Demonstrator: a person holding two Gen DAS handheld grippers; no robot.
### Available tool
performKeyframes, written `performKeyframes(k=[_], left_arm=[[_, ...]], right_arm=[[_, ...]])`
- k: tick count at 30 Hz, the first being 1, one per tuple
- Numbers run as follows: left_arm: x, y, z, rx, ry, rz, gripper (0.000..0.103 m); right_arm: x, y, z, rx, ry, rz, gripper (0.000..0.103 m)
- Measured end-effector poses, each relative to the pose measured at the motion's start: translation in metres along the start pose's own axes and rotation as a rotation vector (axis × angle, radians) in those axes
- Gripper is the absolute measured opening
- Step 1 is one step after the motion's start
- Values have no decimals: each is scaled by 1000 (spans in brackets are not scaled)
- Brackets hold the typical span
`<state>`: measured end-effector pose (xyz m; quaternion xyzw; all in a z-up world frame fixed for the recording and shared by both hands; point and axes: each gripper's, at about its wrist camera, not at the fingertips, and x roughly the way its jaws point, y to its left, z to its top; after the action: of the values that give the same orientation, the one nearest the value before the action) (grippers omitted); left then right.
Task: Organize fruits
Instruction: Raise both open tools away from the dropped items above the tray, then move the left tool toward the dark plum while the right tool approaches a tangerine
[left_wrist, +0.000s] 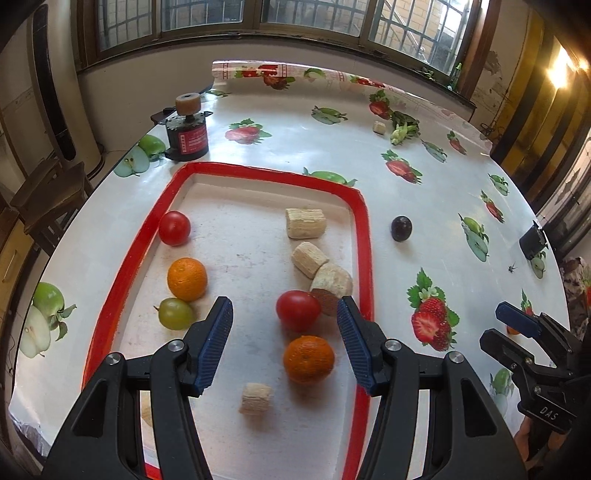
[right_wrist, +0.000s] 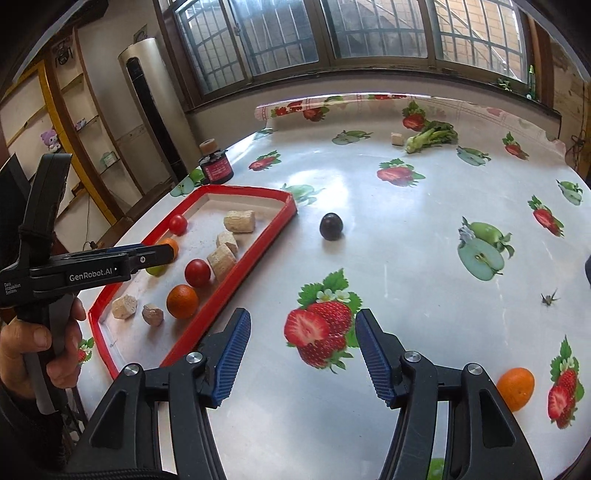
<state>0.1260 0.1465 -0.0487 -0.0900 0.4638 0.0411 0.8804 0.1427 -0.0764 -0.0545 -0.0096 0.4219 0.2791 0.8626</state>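
Left claw (left_wrist: 284, 314): jaws spread, empty, over red-rimmed tray (left_wrist: 364, 236); in tray, near to far: orange (left_wrist: 308, 359), tomato (left_wrist: 298, 309), green grape (left_wrist: 175, 313), second orange (left_wrist: 187, 278), small tomato (left_wrist: 174, 228); right claw (right_wrist: 303, 328): spread, empty, above surface (right_wrist: 406, 229); stray orange (right_wrist: 515, 387) beside it; dark plum (right_wrist: 331, 226) beyond, outside tray.

I see open desk (right_wrist: 406, 229) right of the tray (left_wrist: 364, 236); only the dark plum (right_wrist: 331, 226) sits there, just beside the tray's right rim. An orange (right_wrist: 515, 388) lies near the desk's right edge. Inside the tray, the middle lane is free; a tomato (left_wrist: 298, 309), an orange (left_wrist: 308, 359) and corn pieces (left_wrist: 331, 282) crowd its right side. The black jar (left_wrist: 187, 138) blocks the far-left corner.
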Motion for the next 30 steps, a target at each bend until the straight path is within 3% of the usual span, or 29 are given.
performKeyframes(k=[20,30], left_arm=[[-2,-83,-2,136,16,-106,57],[17,-114,0,163,52,-142,57]], right_arm=[[-48,-71,-38,127,-30,-91,62],[-69,-107,-57,180,-38,-159,63]])
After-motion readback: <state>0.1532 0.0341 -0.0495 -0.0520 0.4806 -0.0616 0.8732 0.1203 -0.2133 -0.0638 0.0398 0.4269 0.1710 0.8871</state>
